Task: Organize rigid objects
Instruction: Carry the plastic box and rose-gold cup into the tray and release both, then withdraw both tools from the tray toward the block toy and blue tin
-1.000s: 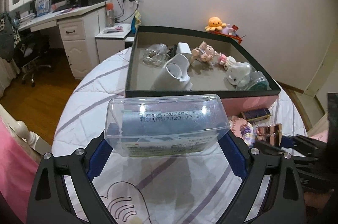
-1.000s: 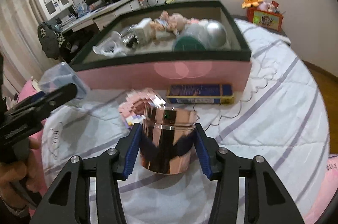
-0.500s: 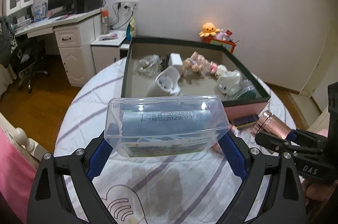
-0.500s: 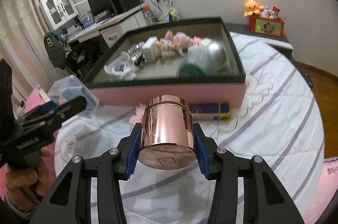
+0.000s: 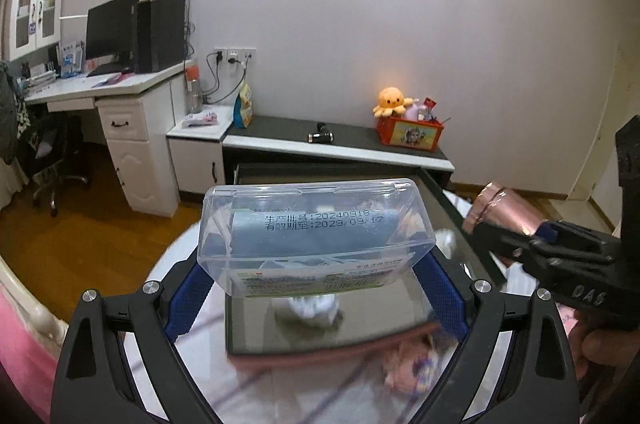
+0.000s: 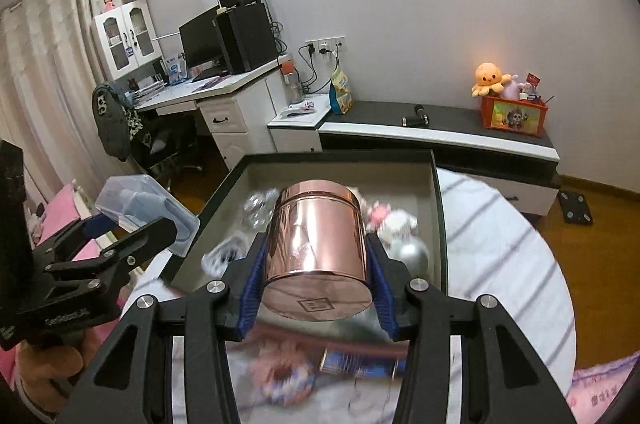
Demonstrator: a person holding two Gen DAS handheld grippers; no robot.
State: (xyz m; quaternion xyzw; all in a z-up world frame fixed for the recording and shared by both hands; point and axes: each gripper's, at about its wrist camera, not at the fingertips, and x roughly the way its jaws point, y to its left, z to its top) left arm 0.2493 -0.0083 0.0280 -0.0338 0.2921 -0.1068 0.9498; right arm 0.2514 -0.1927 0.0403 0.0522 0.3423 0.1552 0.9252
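Clear plastic box [image 5: 314, 234] clamped in left jaws; copper tin [image 6: 318, 250] clamped in right jaws.

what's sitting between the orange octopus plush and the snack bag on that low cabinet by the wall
A small dark dumbbell-like object lies on the black cabinet top between octopus plush and snack bag; both views show it.

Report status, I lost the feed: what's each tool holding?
Left tool shut on clear plastic lidded box. Right tool shut on shiny copper cylindrical tin. Both held up at the dark-rimmed pink tray, already crowded with toys.
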